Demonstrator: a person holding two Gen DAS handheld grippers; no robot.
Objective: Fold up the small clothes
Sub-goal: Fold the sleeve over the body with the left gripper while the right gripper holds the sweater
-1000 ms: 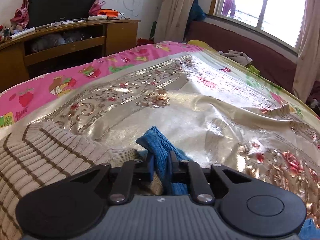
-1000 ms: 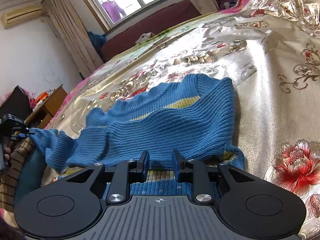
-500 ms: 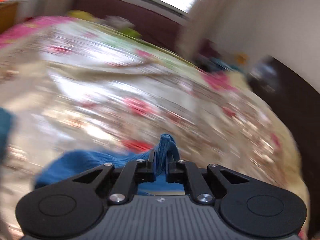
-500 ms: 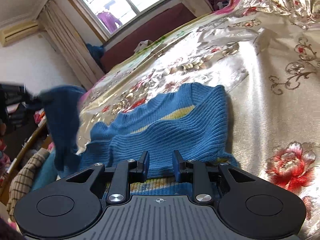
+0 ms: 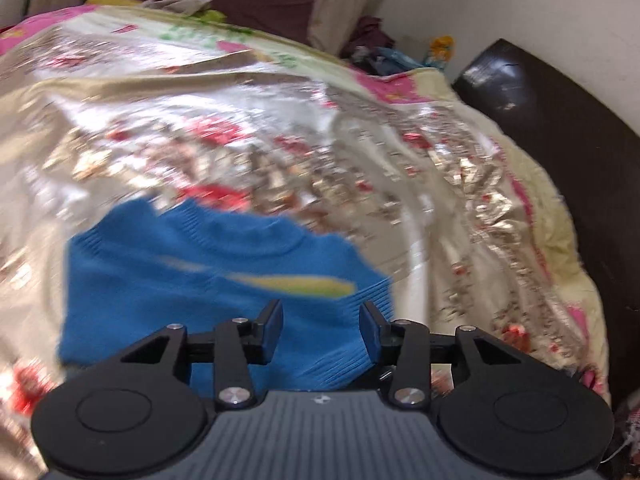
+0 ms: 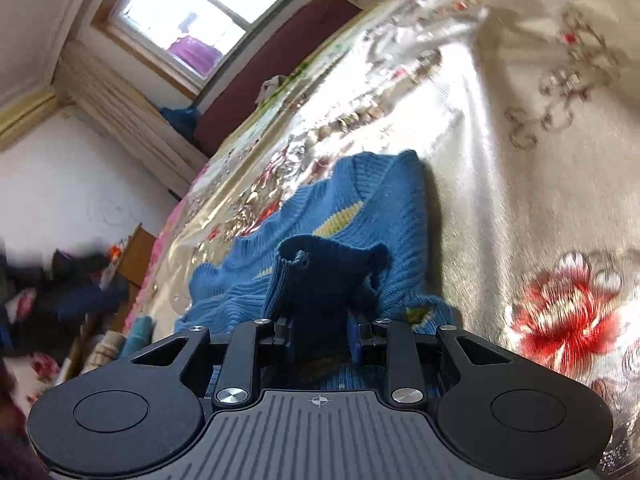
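A small blue knit sweater (image 5: 208, 264) with a yellow stripe lies on the shiny floral bedspread (image 5: 280, 128). My left gripper (image 5: 320, 332) is open just above the sweater's near edge, with nothing between its fingers. In the right wrist view the same sweater (image 6: 360, 216) lies ahead, and its blue sleeve (image 6: 320, 280) is folded over and lies bunched between the fingers of my right gripper (image 6: 320, 332), hiding the pads. The jaws stand apart around the sleeve; whether they press on it is unclear.
A dark wooden headboard (image 5: 560, 128) borders the bed on the right. A maroon sofa (image 6: 280, 64) with loose clothes stands under the window (image 6: 200, 12). A wooden cabinet and a pile of clothes (image 6: 100, 320) sit at the left of the bed.
My left gripper swung the blue sleeve across over the sweater's body and opened, letting it go. The sleeve now lies between my right gripper's fingers, which have spread wider.
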